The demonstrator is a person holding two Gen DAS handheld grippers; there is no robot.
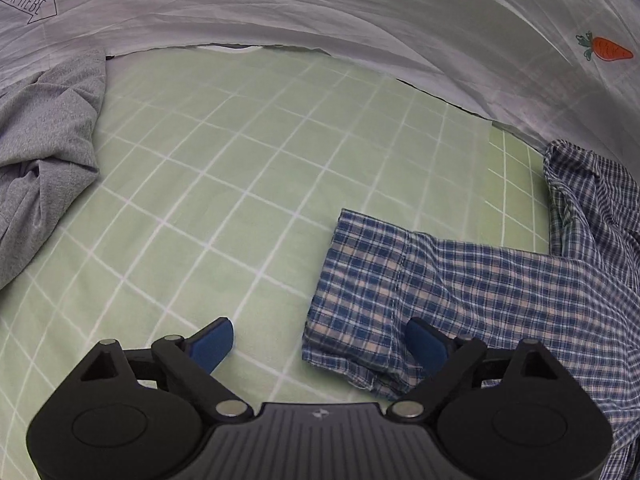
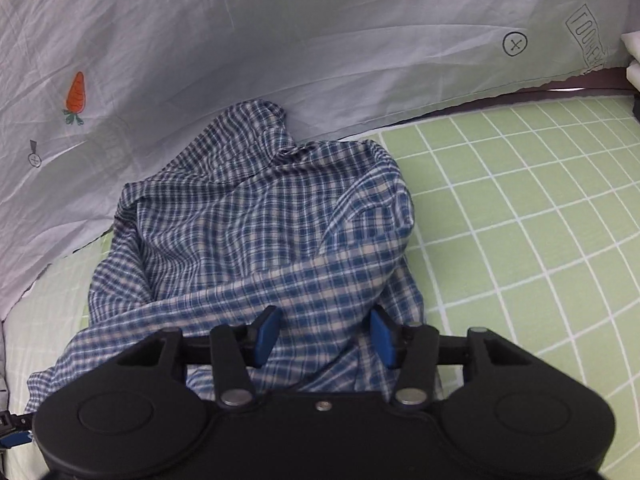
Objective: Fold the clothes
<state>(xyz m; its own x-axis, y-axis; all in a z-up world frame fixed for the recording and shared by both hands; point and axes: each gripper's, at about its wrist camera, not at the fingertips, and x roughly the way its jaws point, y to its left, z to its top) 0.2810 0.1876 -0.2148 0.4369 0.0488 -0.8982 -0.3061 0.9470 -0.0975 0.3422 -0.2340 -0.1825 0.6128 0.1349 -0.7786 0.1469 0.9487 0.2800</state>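
A blue plaid shirt [image 1: 460, 280] lies crumpled on the green checked sheet [image 1: 240, 184]; one sleeve stretches left toward my left gripper. My left gripper [image 1: 320, 344] is open, with its right blue finger [image 1: 426, 344] over the sleeve cuff and its left finger over bare sheet. In the right wrist view the same plaid shirt [image 2: 260, 220] is heaped against the pale cloth backdrop. My right gripper [image 2: 324, 336] is open just above the shirt's near part, holding nothing.
A grey garment [image 1: 44, 152] lies bunched at the left of the sheet. A pale printed cloth [image 1: 320, 12] with a carrot [image 1: 608, 50] hangs behind; it also shows in the right wrist view [image 2: 280, 40]. Green sheet [image 2: 520, 208] extends right of the shirt.
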